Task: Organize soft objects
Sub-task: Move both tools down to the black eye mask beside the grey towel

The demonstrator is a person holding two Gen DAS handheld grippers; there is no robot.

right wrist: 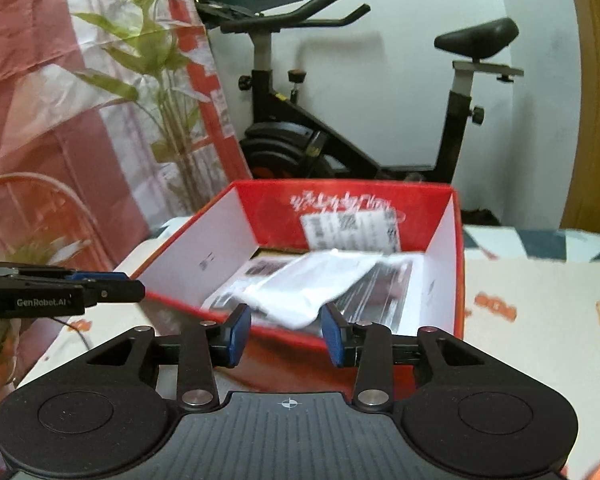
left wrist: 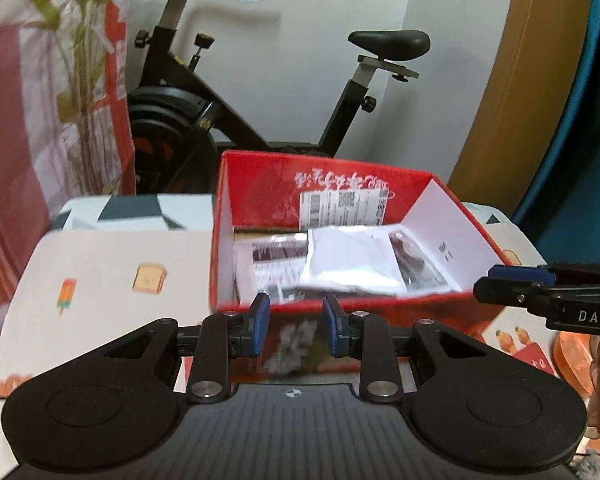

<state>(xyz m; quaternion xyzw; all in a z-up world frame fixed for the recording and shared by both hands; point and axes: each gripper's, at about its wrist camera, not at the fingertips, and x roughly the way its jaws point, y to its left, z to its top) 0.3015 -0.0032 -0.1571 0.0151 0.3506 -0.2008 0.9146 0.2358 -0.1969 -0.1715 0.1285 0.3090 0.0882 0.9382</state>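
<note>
A red cardboard box (left wrist: 260, 184) with white inner walls stands on the table and holds several plastic-wrapped soft packets. A white soft pouch (left wrist: 348, 260) lies on top of them. The box (right wrist: 340, 196) and the pouch (right wrist: 312, 284) show in the right wrist view too. My left gripper (left wrist: 296, 324) is open and empty, just in front of the box's near wall. My right gripper (right wrist: 286, 330) is open and empty at the near rim, below the pouch's lower edge. Each gripper shows from the side in the other view: the right (left wrist: 512, 280), the left (right wrist: 100, 284).
The table has a cloth (left wrist: 120, 280) printed with toast and ice lollies. A black exercise bike (left wrist: 260, 92) stands behind the table by the white wall. A plant under clear plastic (right wrist: 156, 80) stands at the left. An orange object (left wrist: 572, 356) lies at the table's right.
</note>
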